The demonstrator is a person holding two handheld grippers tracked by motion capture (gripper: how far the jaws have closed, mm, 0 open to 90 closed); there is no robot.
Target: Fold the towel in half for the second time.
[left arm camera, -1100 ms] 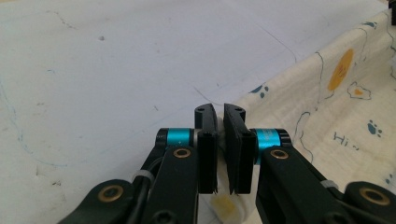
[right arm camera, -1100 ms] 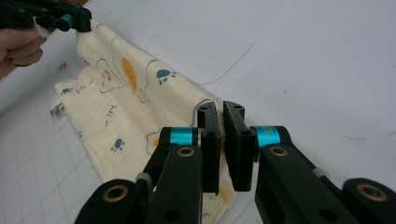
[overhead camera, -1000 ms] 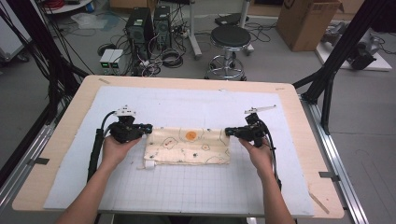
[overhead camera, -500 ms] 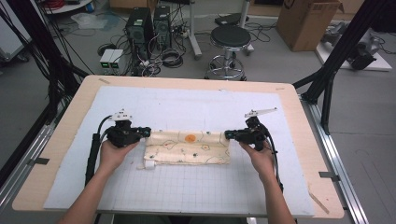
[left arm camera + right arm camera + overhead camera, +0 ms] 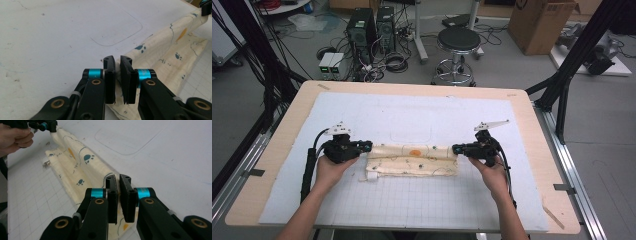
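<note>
Since the earlier frames both grippers have drawn the far edge of the printed cloth [image 5: 412, 159] toward the person, so the fabric now lies as a narrower folded band across the white mat [image 5: 422, 115]. At left, the left gripper [image 5: 366, 147] pinches the band's upper left corner, jaws nearly together on the fabric. At right, the right gripper [image 5: 456, 148] clamps the upper right corner likewise. The fold appears under way: the lifted layer is not yet laid flat.

A wooden table [image 5: 277, 150] carries a white gridded mat [image 5: 422, 200]; a folded cream printed cloth [image 5: 412, 159] lies on the mat.
</note>
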